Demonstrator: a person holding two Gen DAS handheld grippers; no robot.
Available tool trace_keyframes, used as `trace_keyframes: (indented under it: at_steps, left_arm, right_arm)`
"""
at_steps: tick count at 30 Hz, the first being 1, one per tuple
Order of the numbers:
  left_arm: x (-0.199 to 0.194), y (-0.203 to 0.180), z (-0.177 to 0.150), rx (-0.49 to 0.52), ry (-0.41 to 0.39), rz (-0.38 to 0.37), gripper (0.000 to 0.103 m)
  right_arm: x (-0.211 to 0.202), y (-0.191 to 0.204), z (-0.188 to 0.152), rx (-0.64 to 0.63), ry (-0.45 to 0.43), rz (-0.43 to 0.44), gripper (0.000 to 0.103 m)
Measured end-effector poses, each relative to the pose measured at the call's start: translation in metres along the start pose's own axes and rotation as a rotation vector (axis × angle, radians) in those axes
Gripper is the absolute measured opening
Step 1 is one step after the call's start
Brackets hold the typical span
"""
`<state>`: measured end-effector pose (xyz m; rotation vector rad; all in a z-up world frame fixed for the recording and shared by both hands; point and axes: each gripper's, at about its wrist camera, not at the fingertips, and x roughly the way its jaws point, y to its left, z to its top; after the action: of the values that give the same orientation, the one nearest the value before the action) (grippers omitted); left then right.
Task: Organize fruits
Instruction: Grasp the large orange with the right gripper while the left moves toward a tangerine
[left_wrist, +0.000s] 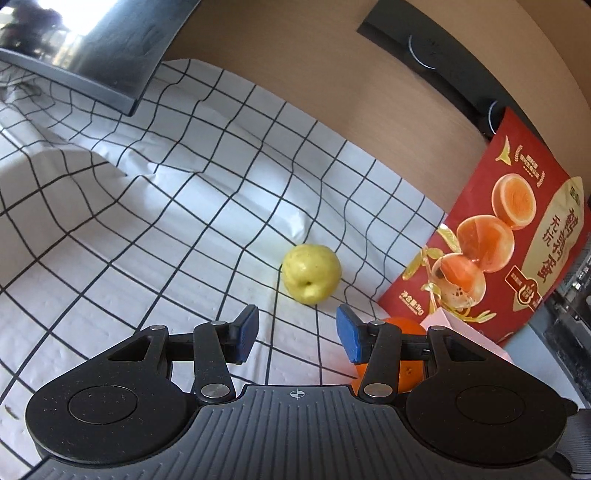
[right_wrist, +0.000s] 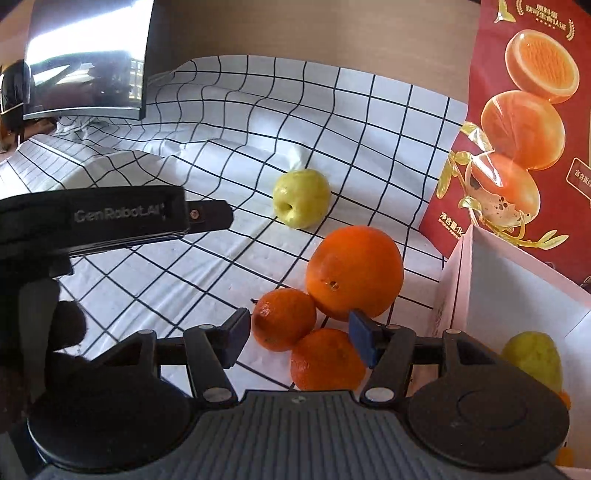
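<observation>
A yellow-green apple (left_wrist: 311, 273) lies on the checked cloth just ahead of my open, empty left gripper (left_wrist: 297, 334); it also shows in the right wrist view (right_wrist: 301, 197). An orange (left_wrist: 406, 363) sits half hidden behind the left gripper's right finger. In the right wrist view a big orange (right_wrist: 354, 271) and two small mandarins (right_wrist: 283, 318) (right_wrist: 327, 360) lie together. My right gripper (right_wrist: 297, 341) is open and empty, its fingers either side of the mandarins. A white box (right_wrist: 517, 295) at right holds a yellow-green fruit (right_wrist: 532, 360).
A red food packet (left_wrist: 498, 236) leans against the wooden wall at right, behind the white box. A dark monitor (left_wrist: 85, 40) stands at the back left. The checked cloth (left_wrist: 166, 221) is wrinkled. The left gripper's body (right_wrist: 92, 218) crosses the right view's left side.
</observation>
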<state>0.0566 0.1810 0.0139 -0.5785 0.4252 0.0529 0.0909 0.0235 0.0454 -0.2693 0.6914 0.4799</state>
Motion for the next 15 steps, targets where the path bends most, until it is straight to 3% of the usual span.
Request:
trace_keyframes:
  at_steps: [7, 12, 14, 15]
  left_arm:
    - [0.002, 0.002, 0.001, -0.005, 0.008, -0.006, 0.051]
    - [0.0, 0.0, 0.0, 0.004, 0.003, -0.013, 0.051]
    - [0.0, 0.0, 0.0, 0.004, 0.002, -0.008, 0.051]
    - [0.0, 0.001, 0.0, 0.002, 0.002, -0.004, 0.051]
  right_arm:
    - [-0.001, -0.005, -0.006, 0.002, -0.002, 0.006, 0.069]
    - [-0.026, -0.01, 0.0, 0.019, -0.016, 0.147, 0.069]
    - [-0.035, -0.017, 0.01, 0.055, -0.072, 0.112, 0.072]
    - [-0.036, -0.02, 0.015, 0.067, -0.095, 0.073, 0.078]
